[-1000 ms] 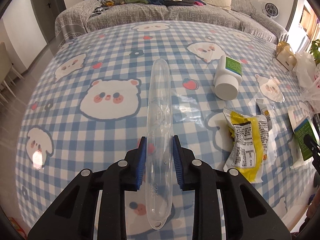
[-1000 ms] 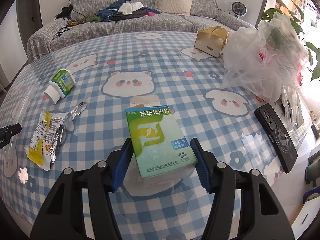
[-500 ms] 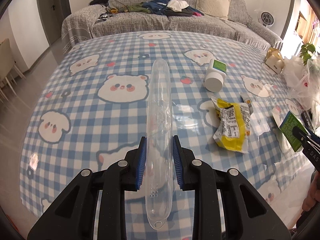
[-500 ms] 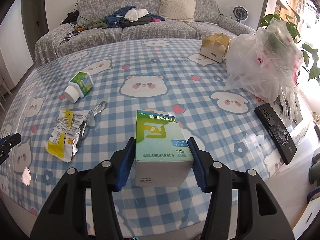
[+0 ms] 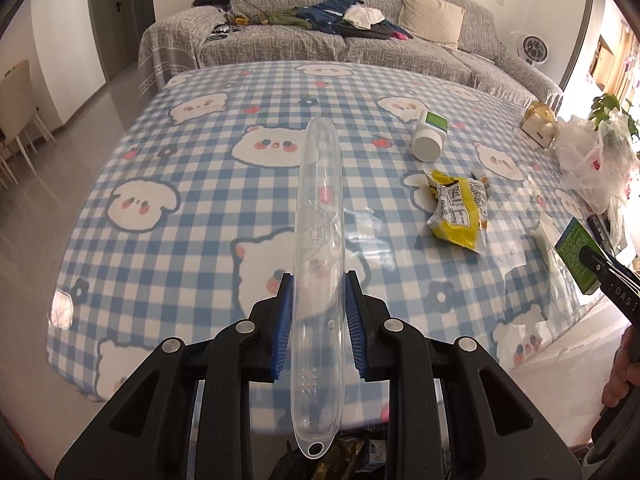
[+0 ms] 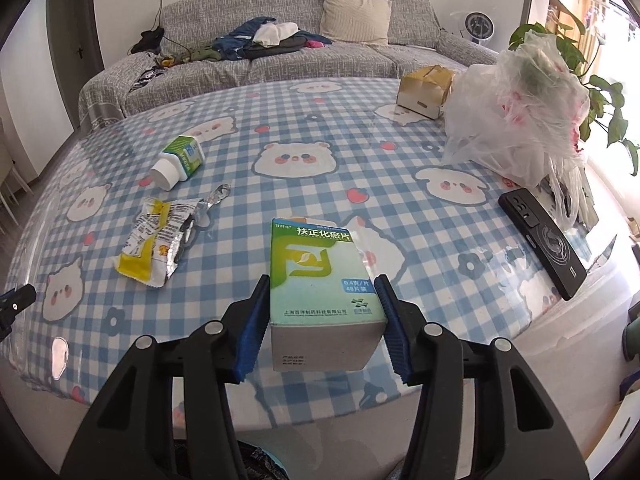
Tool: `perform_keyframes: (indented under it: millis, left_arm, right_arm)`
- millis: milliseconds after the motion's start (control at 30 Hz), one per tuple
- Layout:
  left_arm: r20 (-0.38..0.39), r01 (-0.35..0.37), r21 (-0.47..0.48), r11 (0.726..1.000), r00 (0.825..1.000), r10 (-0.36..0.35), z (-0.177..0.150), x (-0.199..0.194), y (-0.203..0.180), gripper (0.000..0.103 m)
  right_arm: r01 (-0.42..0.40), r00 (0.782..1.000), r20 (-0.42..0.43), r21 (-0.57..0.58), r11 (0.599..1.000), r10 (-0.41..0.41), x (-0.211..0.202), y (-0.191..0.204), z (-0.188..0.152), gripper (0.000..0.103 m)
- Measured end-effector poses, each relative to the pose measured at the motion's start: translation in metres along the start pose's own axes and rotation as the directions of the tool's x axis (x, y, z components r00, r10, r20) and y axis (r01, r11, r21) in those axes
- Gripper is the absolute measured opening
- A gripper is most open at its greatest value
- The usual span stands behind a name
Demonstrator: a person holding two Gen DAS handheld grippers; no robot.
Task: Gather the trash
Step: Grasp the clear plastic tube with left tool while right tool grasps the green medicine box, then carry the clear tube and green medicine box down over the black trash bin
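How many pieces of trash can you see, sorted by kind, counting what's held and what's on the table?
Clear plastic case: 1
Green medicine box: 1
White bottle: 1
Yellow wrapper: 1
Foil scrap: 1
Total: 5

- clear plastic tube case [image 5: 318, 240], long, held lengthwise above the table edge
- green-white medicine box [image 6: 322, 280], lifted, label up
- torn yellow wrapper [image 6: 154, 250], flat on cloth
- white bottle [image 6: 178, 162], on its side

A home living room.
A grey covered sofa [image 6: 280, 52] strewn with clothes [image 6: 264, 38] stands behind a desk [image 6: 320, 128] in bear-print checked cloth, a houseplant [image 6: 600, 80] beside it.
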State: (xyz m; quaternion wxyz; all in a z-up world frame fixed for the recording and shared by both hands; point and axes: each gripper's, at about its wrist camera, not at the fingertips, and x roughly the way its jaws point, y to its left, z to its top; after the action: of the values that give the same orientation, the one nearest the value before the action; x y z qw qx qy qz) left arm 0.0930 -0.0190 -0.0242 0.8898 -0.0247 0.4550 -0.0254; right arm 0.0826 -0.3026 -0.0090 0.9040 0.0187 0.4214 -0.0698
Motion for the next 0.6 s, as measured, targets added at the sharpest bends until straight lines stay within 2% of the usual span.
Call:
perform_keyframes:
  millis: [600]
  left_arm:
    - [-0.014, 0.006, -0.022, 1.0, 1.0, -0.006, -0.067, -0.048, 0.009, 0.025]
  right_arm:
    - [-0.077, 0.994, 0.073, -0.087, 0.993, 0.084, -0.069, 0.043, -0.048, 0.049]
